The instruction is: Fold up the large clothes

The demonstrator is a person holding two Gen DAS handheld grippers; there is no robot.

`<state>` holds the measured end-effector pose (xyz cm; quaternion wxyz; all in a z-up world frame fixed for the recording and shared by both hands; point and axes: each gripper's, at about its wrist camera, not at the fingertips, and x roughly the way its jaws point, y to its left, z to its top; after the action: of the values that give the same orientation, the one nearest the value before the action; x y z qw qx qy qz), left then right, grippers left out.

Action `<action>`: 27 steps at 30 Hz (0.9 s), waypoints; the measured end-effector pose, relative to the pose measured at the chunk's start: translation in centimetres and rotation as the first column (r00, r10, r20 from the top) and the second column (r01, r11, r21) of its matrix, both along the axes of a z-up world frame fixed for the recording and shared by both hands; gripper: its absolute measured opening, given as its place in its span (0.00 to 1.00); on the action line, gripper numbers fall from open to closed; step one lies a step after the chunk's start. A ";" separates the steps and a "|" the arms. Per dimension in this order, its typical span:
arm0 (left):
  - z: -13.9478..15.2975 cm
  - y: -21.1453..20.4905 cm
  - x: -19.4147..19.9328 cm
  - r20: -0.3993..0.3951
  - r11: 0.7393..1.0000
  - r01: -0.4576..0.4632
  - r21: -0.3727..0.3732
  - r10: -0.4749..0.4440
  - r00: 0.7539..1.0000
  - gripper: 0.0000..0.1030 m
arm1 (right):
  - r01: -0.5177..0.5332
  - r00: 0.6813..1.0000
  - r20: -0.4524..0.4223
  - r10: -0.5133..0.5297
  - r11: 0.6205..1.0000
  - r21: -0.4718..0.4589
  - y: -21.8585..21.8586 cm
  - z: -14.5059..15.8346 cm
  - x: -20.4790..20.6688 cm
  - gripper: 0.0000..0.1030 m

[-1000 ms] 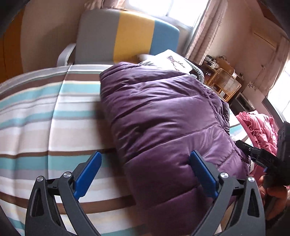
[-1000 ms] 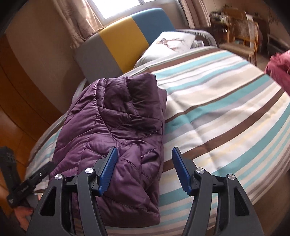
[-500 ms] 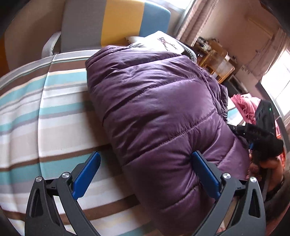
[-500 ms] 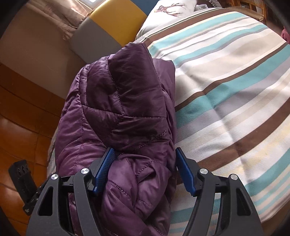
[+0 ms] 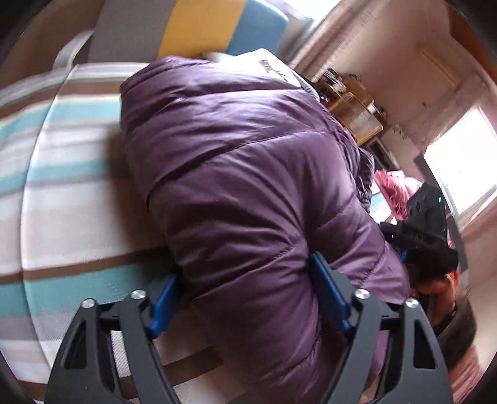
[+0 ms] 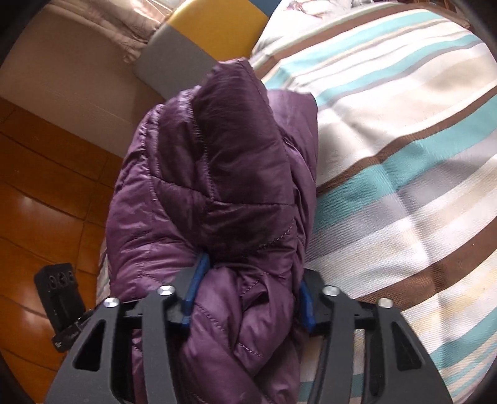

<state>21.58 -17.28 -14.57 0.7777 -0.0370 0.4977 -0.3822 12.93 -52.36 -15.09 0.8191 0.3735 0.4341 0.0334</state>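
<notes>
**A:** Start close in. What have the two claws got?

**B:** Both are closing on the near end of the purple jacket point(image 5: 248, 192). The left gripper point(image 5: 245, 295) has a thick puffy roll between its blue pads point(image 5: 329, 295), which already dent the fabric. The right gripper point(image 6: 248, 298) is narrower and has bunched a fistful of the same end; its pads point(image 6: 195, 282) are sunk into the folds.

**A:** And the jacket itself?

**B:** It lies lengthwise on the striped bedspread point(image 6: 403, 155), near end toward the grippers, far end reaching toward the pillow point(image 5: 264, 62) and the yellow-and-blue headboard point(image 5: 198, 25) beyond. It looks partly folded already — a long padded bundle.

**A:** So how to do this grab well?

**B:** I'd say get every layer inside each bite before lifting — slick quilted stuff (it looks slippery) tends to squirt out of a shallow pinch. Keep both hands level with each other relative to the jacket, so the end comes up as one straight edge. Then carry it toward the headboard end without dragging the bedspread along.
</notes>
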 end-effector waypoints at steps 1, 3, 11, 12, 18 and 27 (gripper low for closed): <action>0.2 -0.1 -0.1 0.008 1.000 0.003 0.004 -0.003 1.000 0.66 | 0.005 1.000 0.022 -0.005 1.000 -0.012 0.2 0.3 -0.3 0.35; 0.7 -0.4 -0.4 0.034 1.000 0.010 0.015 -0.011 0.999 0.62 | 0.011 0.998 0.058 -0.008 0.999 -0.050 0.7 0.9 -0.7 0.31; 2.8 -0.5 -1.7 0.145 0.998 0.019 0.061 -0.028 0.989 0.53 | 0.032 0.987 0.159 -0.019 0.996 -0.080 2.5 2.2 -3.7 0.24; 3.1 -0.5 -1.9 0.163 0.998 0.018 0.068 -0.028 0.986 0.53 | 0.030 0.985 0.172 -0.016 0.996 -0.080 2.3 2.1 -4.3 0.24; 4.6 1.2 -2.6 0.238 0.997 0.012 0.080 -0.031 0.971 0.50 | 0.041 0.974 0.224 -0.022 0.996 -0.083 3.2 2.3 -6.0 0.23; 7.0 4.3 -3.1 0.337 0.998 -0.028 0.063 0.005 0.941 0.47 | 0.011 0.957 0.291 0.016 0.996 -0.091 6.3 4.0 -5.8 0.21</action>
<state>18.46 -12.96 -7.58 0.8552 0.0510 0.3697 -0.3596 7.13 -46.08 -11.11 0.8904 0.3259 0.3101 0.0689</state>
